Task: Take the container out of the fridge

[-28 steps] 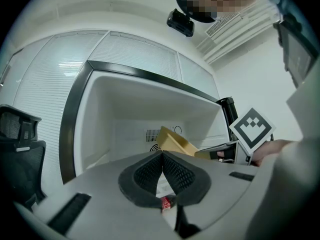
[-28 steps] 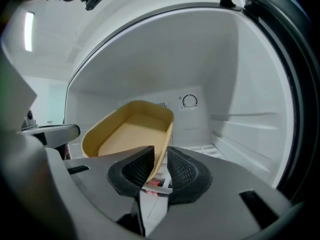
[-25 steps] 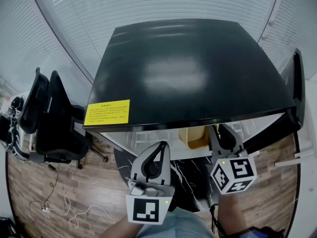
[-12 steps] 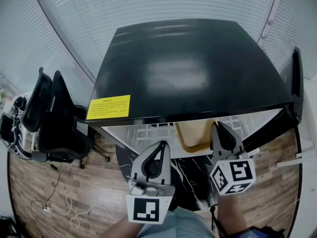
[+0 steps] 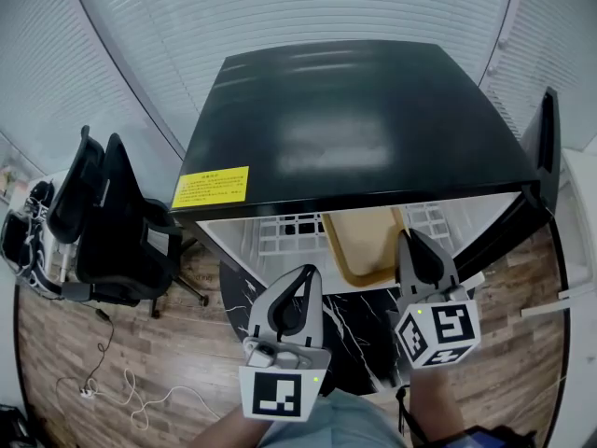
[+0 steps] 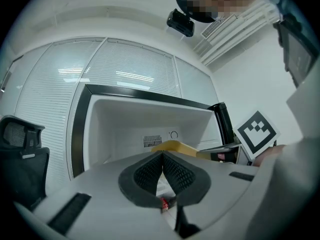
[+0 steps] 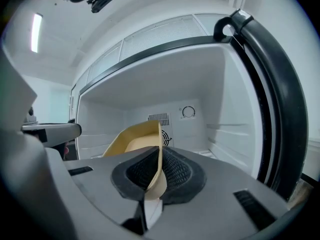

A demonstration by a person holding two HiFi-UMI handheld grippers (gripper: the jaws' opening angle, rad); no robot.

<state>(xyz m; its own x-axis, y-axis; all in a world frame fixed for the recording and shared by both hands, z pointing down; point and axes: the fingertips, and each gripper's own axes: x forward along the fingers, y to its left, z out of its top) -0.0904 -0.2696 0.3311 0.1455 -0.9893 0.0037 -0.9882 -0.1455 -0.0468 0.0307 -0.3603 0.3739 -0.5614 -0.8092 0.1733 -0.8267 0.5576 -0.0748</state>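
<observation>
Labelling: one yellow rectangular label [image 5: 211, 187] lies at the front left corner of the top of the glossy black compact fridge [image 5: 354, 129]. It carries lines of dark print, too small to read. Black-and-white square markers show on the cube of each gripper. A round dial [image 7: 188, 112] and a slotted vent [image 7: 159, 117] sit on the white back wall of the compartment; any marks round the dial cannot be made out.

Obstructions: in the head view the fridge top overhangs the compartment, so only the front strip of the white wire shelf [image 5: 289, 231] shows. The black fridge door [image 5: 546, 147] stands open at the right and is seen edge-on. Two black office chairs [image 5: 103, 213] stand on the wooden floor [image 5: 56, 362] to the left, partly cut by the picture's edge.

Task item: the tan shallow plastic container [image 5: 364, 245] is at the front of the shelf, right of centre, its far end hidden under the fridge top. Whether it rests on the shelf or is raised off it cannot be told.

Jaws, right gripper [image 5: 410, 241]: narrow, clamped on the container's near wall. The right gripper view shows the tan wall pinched between both ribbed black pads [image 7: 172, 166], running up from the gap into the tray.

Jaws, left gripper [image 5: 303, 273]: together, the pads meeting with nothing between them. It hangs in front of the fridge opening, left of the container and apart from it.
</observation>
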